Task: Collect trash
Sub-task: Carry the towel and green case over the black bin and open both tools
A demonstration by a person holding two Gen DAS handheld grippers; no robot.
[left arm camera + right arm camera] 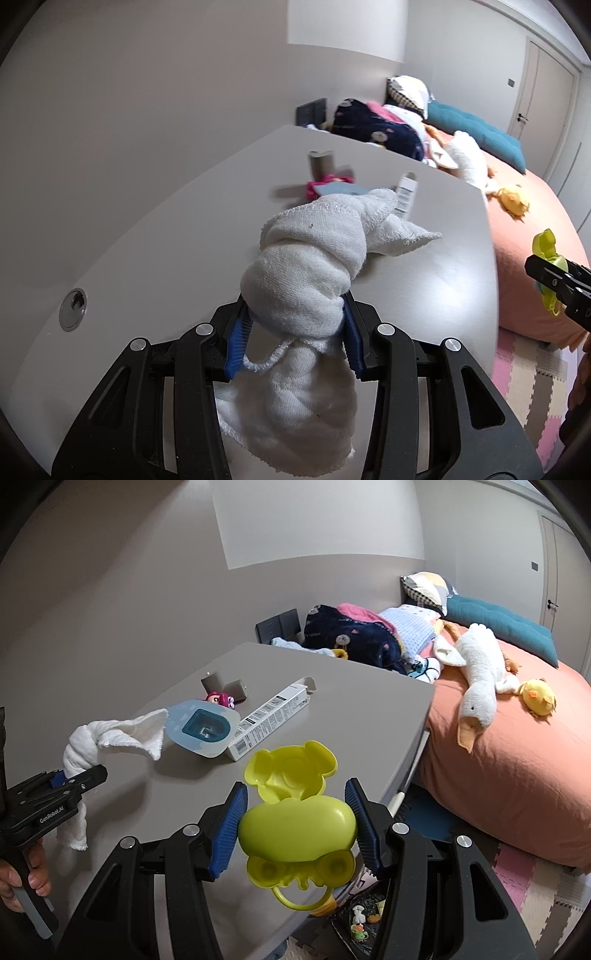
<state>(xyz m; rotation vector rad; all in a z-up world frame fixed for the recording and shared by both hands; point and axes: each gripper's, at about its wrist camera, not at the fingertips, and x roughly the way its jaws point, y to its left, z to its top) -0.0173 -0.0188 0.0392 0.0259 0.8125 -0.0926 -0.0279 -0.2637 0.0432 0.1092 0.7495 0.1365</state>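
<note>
My left gripper [297, 325] is shut on a knotted white cloth [314, 258] and holds it above the grey desk [147, 236]; the cloth also shows in the right wrist view [110, 734]. My right gripper [297, 812] is shut on a yellow-green plastic case [295, 830] with its lid hinged open, held over the desk's near edge. The case shows at the right edge of the left wrist view [545, 245]. On the desk lie a long white carton [271, 716], a blue plastic blister pack [201, 731] and a small pink toy [219, 698].
Two small grey blocks [223, 685] stand behind the pink toy. A bed with an orange sheet [517, 768] is to the right, with a plush goose [476, 686], a yellow plush chick [537, 698] and piled clothes [354, 635]. Foam floor mats [535, 890] lie below.
</note>
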